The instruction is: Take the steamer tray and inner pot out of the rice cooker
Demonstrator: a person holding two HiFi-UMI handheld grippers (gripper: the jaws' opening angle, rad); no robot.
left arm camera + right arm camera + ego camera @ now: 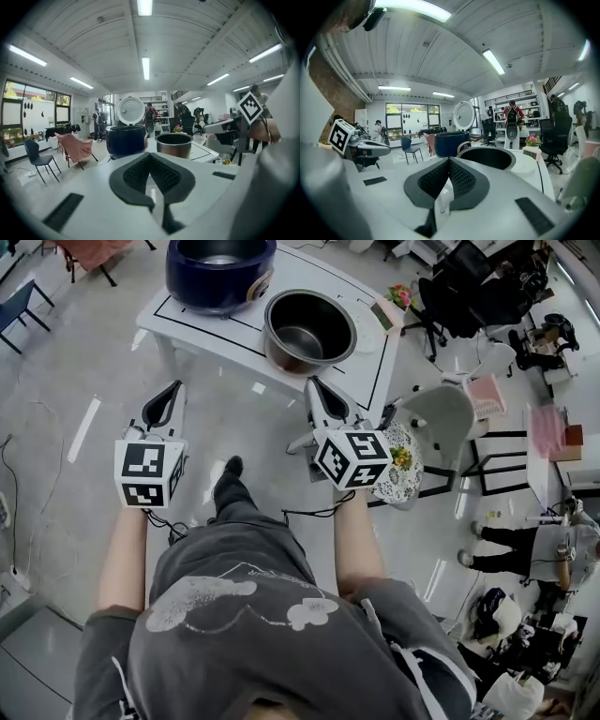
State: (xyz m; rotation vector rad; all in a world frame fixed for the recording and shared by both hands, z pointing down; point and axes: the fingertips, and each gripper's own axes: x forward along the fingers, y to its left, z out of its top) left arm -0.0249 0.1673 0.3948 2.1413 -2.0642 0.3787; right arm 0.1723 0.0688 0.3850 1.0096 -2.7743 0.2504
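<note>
I stand a little back from the white rectangular table with a black outline, a gripper in each hand, both pointing toward it and neither touching anything. My left gripper has its black ribbed pads pressed together with nothing between them, as its own view shows. My right gripper is the same, pads closed flat against each other and empty. Each one carries its cube of black-and-white square markers near my wrist, the left cube and the right cube. On the table's far side sits the dark blue round rice cooker, its round white lid raised upright behind it and its well open to the ceiling. The silver-grey metal inner pot stands upright on the table just beside the cooker, to its right and nearer to me, directly ahead of my right gripper. A flat white round piece lies close by the pot's right side; I cannot tell whether it is the steamer tray. A small bunch of pink flowers sits at the table's right corner. A grey chair stands on the floor to my right, off the table.
</note>
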